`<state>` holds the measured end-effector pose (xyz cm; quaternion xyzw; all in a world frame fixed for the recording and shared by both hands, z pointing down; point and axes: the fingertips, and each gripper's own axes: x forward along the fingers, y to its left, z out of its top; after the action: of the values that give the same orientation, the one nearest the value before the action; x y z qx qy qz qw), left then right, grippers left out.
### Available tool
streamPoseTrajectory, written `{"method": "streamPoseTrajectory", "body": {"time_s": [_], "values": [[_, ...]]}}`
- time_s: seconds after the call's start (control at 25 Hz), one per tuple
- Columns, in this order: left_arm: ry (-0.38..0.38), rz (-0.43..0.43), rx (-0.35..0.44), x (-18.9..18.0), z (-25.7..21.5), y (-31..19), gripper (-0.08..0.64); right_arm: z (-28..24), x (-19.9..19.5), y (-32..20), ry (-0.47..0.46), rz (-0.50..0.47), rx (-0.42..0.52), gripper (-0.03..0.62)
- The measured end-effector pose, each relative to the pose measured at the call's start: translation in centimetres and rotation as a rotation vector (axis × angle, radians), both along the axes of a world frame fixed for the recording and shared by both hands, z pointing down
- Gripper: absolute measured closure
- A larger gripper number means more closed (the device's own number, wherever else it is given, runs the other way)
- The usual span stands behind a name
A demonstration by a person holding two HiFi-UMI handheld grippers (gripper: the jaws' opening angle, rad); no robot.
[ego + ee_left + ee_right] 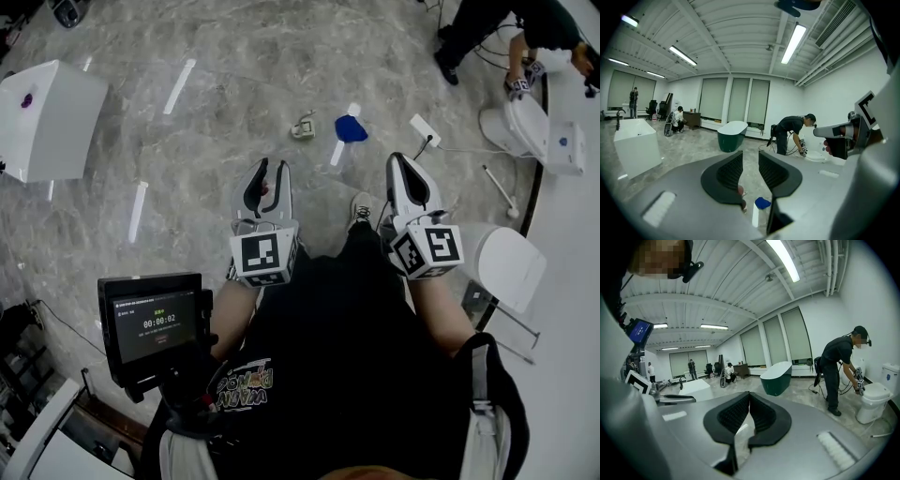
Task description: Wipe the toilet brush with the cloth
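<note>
On the grey marble floor ahead lies a white stick-like handle (339,150), probably the toilet brush, with a blue cloth (352,128) against it. Both show low in the left gripper view, the cloth (762,203) beside the handle (755,214). My left gripper (264,169) is held at waist height well short of them; its jaws (750,158) stand apart with nothing between them. My right gripper (399,161) hovers level beside it, and its jaws (749,398) meet at the tips and hold nothing.
A small pale object (302,127) sits left of the cloth, and a white power strip (425,129) with a cable to its right. A person (525,28) crouches at a toilet (530,127) at the far right. A white tub (47,117) stands left and a dark green tub (731,136) farther off.
</note>
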<state>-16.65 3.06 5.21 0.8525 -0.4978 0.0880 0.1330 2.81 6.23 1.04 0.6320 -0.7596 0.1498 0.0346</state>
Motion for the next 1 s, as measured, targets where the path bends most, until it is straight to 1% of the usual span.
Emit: {"method": "streamPoseTrajectory", "body": {"time_s": [0.08, 0.16, 0.2, 0.24, 0.32, 0.4, 0.44, 0.56, 0.68, 0.72, 0.76, 0.84, 0.92, 1.0], "values": [[-0.001, -0.023, -0.004, -0.5, -0.2, -0.2, 0.451, 0.1, -0.4, -0.3, -0.006, -0.030, -0.015, 0.561], [0.001, -0.053, -0.001, -0.9, -0.4, -0.4, 0.451, 0.6, -1.1, -0.9, -0.009, -0.069, -0.030, 0.560], [-0.001, -0.068, -0.002, -0.6, -0.2, -0.6, 0.451, 1.2, -1.0, -1.4, -0.013, -0.093, -0.039, 0.560], [-0.007, -0.082, -0.006, 0.6, 0.2, -0.8, 0.451, 1.9, -0.3, -1.9, -0.020, -0.119, -0.049, 0.560], [-0.038, -0.102, -0.013, 5.2, 0.8, -1.5, 0.451, 3.9, 3.1, -3.3, -0.033, -0.186, -0.073, 0.555], [-0.083, -0.114, 0.008, 9.9, 1.3, -2.0, 0.451, 5.8, 6.4, -4.7, -0.028, -0.261, -0.090, 0.554], [-0.107, -0.120, 0.023, 11.5, 1.6, -2.1, 0.451, 6.5, 7.3, -5.3, -0.022, -0.294, -0.095, 0.552], [-0.179, -0.140, 0.061, 13.8, 3.3, -2.2, 0.448, 8.9, 8.3, -6.9, -0.006, -0.373, -0.103, 0.543], [-0.289, -0.121, 0.102, 15.7, 5.2, -2.5, 0.438, 11.5, 9.4, -8.4, 0.023, -0.431, -0.107, 0.517], [-0.321, -0.113, 0.111, 16.1, 5.8, -2.6, 0.430, 12.6, 9.9, -8.7, 0.028, -0.440, -0.118, 0.509], [-0.338, -0.111, 0.117, 16.5, 6.4, -2.8, 0.425, 13.9, 10.4, -9.1, 0.028, -0.441, -0.135, 0.508], [-0.333, -0.119, 0.113, 16.8, 7.7, -3.3, 0.405, 16.6, 11.6, -9.7, 0.024, -0.418, -0.173, 0.495], [-0.316, -0.125, 0.096, 16.5, 9.3, -4.0, 0.401, 19.4, 12.5, -10.3, 0.020, -0.384, -0.207, 0.485], [-0.306, -0.130, 0.056, 15.9, 11.4, -4.4, 0.399, 22.2, 12.8, -10.7, 0.017, -0.355, -0.239, 0.460]]}}
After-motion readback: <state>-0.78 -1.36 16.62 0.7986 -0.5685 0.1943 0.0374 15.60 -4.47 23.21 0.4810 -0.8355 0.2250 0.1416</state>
